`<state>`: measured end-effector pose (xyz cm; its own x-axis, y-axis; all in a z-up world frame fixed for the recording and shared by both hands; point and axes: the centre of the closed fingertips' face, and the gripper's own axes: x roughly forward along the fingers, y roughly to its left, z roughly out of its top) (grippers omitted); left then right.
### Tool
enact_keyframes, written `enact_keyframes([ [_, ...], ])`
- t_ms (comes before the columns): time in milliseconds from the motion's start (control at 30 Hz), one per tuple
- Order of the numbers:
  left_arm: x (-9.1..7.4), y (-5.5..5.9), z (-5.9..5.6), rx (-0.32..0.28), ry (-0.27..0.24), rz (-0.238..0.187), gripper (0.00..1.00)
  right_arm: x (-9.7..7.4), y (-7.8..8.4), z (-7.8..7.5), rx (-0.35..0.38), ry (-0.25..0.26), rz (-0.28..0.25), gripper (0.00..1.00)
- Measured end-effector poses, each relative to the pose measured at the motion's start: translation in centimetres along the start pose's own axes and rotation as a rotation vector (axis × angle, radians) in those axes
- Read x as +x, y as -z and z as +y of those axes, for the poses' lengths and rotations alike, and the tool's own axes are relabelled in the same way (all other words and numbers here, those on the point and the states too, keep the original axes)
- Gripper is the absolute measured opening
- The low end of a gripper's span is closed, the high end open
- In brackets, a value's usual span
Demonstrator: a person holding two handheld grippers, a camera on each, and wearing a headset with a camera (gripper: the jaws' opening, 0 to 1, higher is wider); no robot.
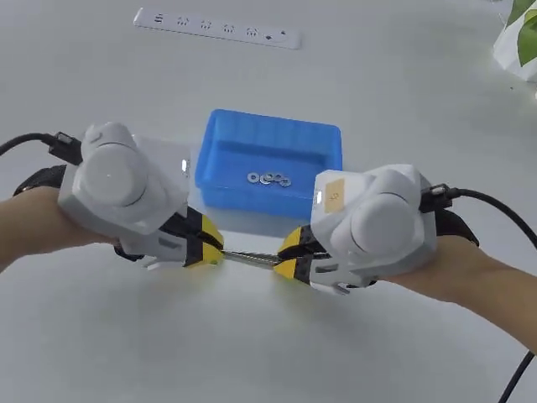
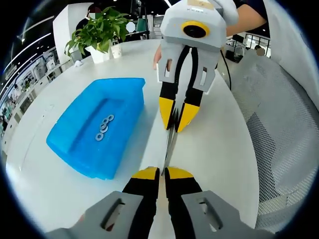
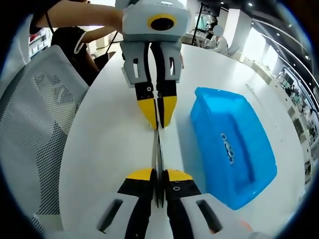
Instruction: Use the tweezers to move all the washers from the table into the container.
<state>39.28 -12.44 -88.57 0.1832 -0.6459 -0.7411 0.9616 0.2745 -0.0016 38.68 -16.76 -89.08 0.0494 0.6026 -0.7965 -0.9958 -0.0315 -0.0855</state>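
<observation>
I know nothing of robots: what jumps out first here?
The left hand-held gripper and right hand-held gripper face each other, both pinching one pair of tweezers over the white table. Just behind them sits a bright blue container with a row of washers inside.

Four washers (image 1: 269,179), one container (image 1: 268,126), one tweezers (image 1: 250,258); one power strip (image 1: 216,28), one plant (image 1: 522,34)

Both ends of the tweezers (image 1: 250,258) are buried between the closed jaws of your left tool (image 1: 213,248) and right tool (image 1: 287,257); only the middle span shows, so the tip shape can't be read. The washers (image 1: 268,179) in the container (image 1: 226,190) overlap and are too small to count surely. The plant (image 1: 522,38) is cut off by the head view's upper right edge.
</observation>
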Motion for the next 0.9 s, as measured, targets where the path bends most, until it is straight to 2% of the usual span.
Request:
enact_keyframes([
  [233,-0.3,0.2,0.0,0.000,-0.011,0.022,0.11,-0.1,0.0,-0.2,0.004,0.004,-0.012,0.11],
  [300,-0.4,0.5,-0.1,-0.005,-0.012,0.030,0.11,-0.1,-0.1,0.1,-0.025,-0.005,-0.033,0.12],
  [400,-1.0,0.9,-0.1,-0.012,-0.027,0.051,0.11,-0.3,-0.1,0.1,0.005,0.005,-0.044,0.14],
  [600,-2.8,0.1,0.3,-0.046,-0.083,0.008,0.12,-1.1,-0.2,-0.3,0.037,0.042,-0.073,0.21],
  [767,-4.6,-0.7,0.0,-0.059,-0.126,-0.028,0.14,-3.0,-0.8,-0.7,0.089,0.086,-0.126,0.22],
  [833,-5.4,-1.1,-0.1,-0.060,-0.137,-0.046,0.14,-4.0,-1.2,-0.7,0.124,0.101,-0.170,0.22],
  [900,-6.3,-2.0,-0.1,-0.071,-0.160,-0.082,0.14,-5.4,-1.8,-0.8,0.199,0.114,-0.247,0.24],
])
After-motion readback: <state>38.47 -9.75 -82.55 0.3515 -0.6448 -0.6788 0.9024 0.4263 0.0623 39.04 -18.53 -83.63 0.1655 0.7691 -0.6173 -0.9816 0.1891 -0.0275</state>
